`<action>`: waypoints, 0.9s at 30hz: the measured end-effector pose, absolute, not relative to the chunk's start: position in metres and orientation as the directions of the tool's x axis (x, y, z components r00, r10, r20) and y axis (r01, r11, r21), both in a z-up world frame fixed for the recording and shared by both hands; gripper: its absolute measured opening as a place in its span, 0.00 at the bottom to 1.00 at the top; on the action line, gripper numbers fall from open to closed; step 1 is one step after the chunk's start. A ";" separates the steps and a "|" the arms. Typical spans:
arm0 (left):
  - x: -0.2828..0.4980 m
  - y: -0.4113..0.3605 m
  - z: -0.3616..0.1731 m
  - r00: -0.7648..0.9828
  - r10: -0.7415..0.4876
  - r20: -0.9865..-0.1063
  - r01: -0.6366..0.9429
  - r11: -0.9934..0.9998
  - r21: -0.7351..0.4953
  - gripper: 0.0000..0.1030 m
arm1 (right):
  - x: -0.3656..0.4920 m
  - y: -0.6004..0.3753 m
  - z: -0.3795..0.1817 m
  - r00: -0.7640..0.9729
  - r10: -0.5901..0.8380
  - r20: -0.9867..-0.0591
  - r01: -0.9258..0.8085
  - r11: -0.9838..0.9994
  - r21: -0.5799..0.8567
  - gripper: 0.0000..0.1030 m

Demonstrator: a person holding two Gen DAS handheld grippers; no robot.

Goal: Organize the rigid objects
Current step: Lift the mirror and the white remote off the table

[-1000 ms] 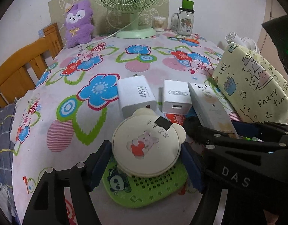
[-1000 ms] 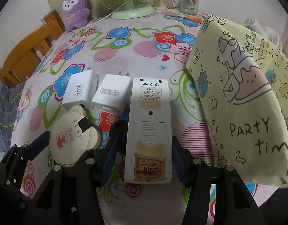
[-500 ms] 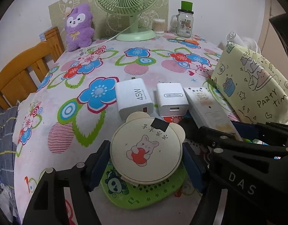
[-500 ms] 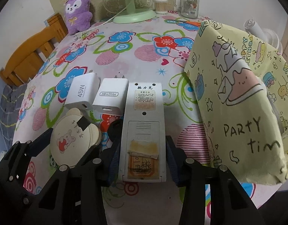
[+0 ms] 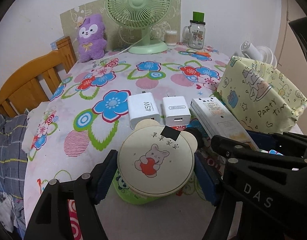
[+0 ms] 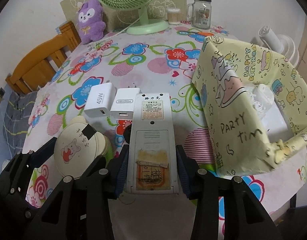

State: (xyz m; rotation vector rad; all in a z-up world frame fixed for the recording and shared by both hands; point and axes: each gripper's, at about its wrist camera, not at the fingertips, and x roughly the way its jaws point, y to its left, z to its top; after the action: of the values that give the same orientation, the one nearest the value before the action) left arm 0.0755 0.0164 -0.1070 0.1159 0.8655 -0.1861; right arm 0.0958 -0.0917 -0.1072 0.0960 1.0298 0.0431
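Two white chargers lie side by side on the flowered surface: the 45W charger and a smaller charger to its right. One round bear-eared case, in front of the 45W charger, is pinched by the left gripper above one green perforated pad. One white remote, right of the chargers, is clamped in the right gripper. Both grippers closed in from a second ago, and case and remote now sit higher off the surface. One yellow wrapped box stands right of the remote.

"45w" on charger; "party tim", perhaps cut off, on wrapped box; "das" on hand-held gripper.
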 end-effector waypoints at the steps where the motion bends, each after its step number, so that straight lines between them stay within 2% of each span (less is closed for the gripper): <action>1: 0.074 0.016 -0.105 0.636 -0.114 -0.763 0.208 0.978 0.026 0.74 | 0.094 -0.092 -0.105 0.518 0.082 -0.851 0.007 0.995 0.101 0.46; 27: 0.044 -0.002 -0.052 0.681 -0.098 -0.726 0.182 0.983 0.038 0.74 | 0.065 -0.103 -0.050 0.582 0.113 -0.805 -0.038 0.993 0.112 0.46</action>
State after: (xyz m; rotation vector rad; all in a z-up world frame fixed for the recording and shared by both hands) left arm 0.0445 -0.0015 -0.0522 0.1104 0.8072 -0.1572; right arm 0.0653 -0.1029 -0.0501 0.0863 0.9461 0.0881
